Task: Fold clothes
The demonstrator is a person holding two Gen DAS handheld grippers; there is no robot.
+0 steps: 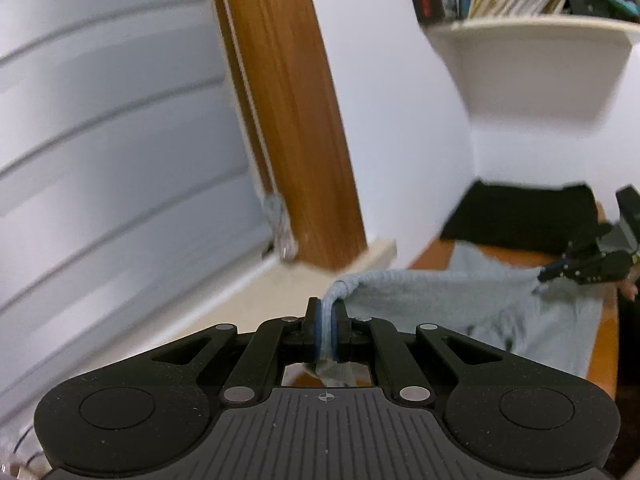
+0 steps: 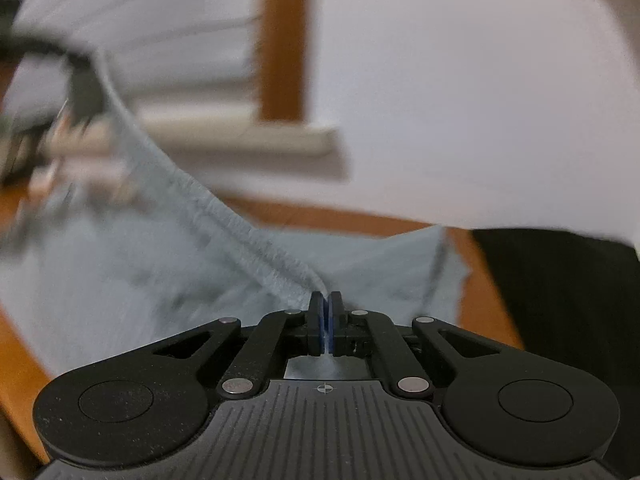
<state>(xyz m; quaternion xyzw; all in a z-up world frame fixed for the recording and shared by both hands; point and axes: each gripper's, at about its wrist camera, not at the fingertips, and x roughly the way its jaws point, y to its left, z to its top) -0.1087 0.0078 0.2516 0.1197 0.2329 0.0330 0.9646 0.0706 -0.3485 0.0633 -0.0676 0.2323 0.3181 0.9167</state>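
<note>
Left gripper (image 1: 326, 320): clamping the light blue garment (image 1: 460, 300) by its ribbed edge.
Right gripper (image 2: 327, 320): pinching the same edge.
Blur: smearing the far cloth.
Black cloth (image 2: 560, 288): being cut off.

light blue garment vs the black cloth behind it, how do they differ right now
The light blue garment is lifted, its hem stretched between the left gripper and the right gripper, both shut on it; the black cloth lies flat and untouched. The light blue garment hangs rumpled and sagging, while the black cloth looks smooth. The garment sits nearer the cameras, the black cloth against the wall. Both are over the same orange-brown table.
</note>
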